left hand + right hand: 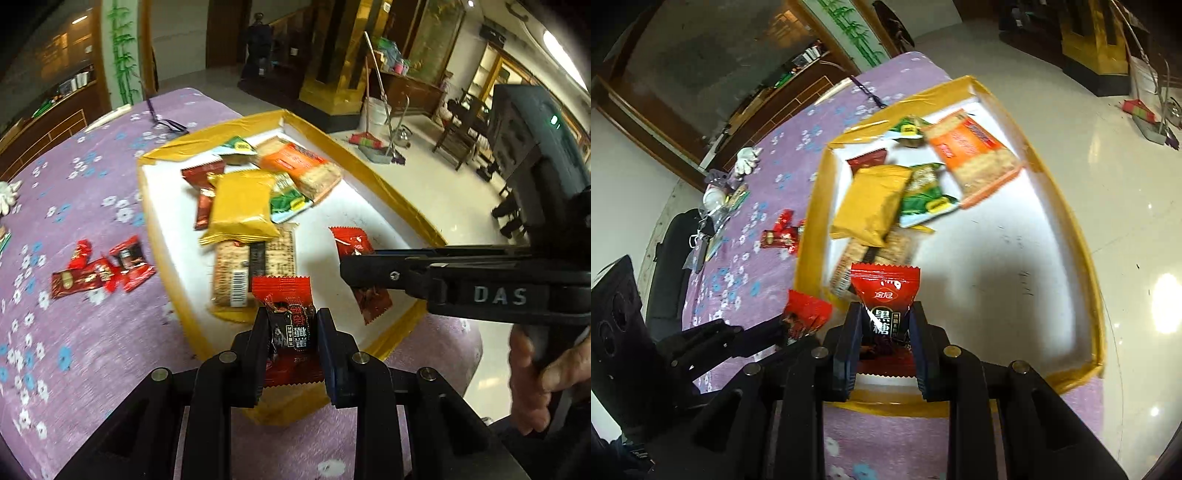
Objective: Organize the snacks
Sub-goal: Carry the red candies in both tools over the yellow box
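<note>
While each wrist view looks along its own fingers, both show a red-and-black candy wrapper pinched over the near edge of the yellow-taped tray (384, 173). In the left wrist view the left gripper (291, 332) clamps a candy (286, 321) whose small white characters are too crumpled to read; the right gripper (354, 273) enters from the right, marked "DAS" on its side, with a second candy (364, 266) caught at its tip. Only the right wrist view shows the face of that second candy, printed "金冠" and "黑糖", held between pressed-together fingers (849, 332). Inside the tray lie a yellow packet (240, 208), an orange cracker pack (303, 166), green sachets (288, 199) and a barcoded cracker pack (251, 266). A cluster of red candies (99, 269) rests on the purple flowered surface (92, 350) just left of the tray.
</note>
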Available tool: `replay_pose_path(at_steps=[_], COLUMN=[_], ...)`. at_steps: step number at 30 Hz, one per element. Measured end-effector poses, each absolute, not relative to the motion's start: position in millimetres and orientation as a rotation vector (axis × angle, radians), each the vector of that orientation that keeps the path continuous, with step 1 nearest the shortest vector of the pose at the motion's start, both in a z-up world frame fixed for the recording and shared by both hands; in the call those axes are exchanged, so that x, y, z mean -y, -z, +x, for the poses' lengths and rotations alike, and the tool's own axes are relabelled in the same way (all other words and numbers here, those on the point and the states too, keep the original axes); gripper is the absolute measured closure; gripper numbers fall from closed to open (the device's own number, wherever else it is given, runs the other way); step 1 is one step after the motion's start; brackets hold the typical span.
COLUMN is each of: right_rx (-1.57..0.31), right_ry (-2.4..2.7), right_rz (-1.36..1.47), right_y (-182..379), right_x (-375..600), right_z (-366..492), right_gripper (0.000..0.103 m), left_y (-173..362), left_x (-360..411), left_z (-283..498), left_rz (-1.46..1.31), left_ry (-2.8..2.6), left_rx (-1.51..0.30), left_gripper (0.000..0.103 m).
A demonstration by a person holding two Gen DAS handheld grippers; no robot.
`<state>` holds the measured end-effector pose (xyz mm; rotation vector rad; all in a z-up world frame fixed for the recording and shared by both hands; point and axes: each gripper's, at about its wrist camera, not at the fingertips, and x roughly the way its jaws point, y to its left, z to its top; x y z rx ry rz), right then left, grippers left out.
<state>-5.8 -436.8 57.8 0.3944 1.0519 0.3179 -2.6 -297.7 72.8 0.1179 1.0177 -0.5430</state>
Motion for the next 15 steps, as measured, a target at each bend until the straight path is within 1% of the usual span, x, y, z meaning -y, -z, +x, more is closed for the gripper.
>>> replay_pose_path(at_steps=[15], right_rx=[-1.136], right_ry=[-0.293], right_rz=[0.401], right_y=[-33.1], right_x=[440.5], right_z=[0.8], right_gripper=[0.079], left_y=[-45.1], left_x=[312.8], left_z=[-4.6], left_rz=[0.198], left_ry=[0.555], left_rx=[-1.051], left_gripper=[0.078])
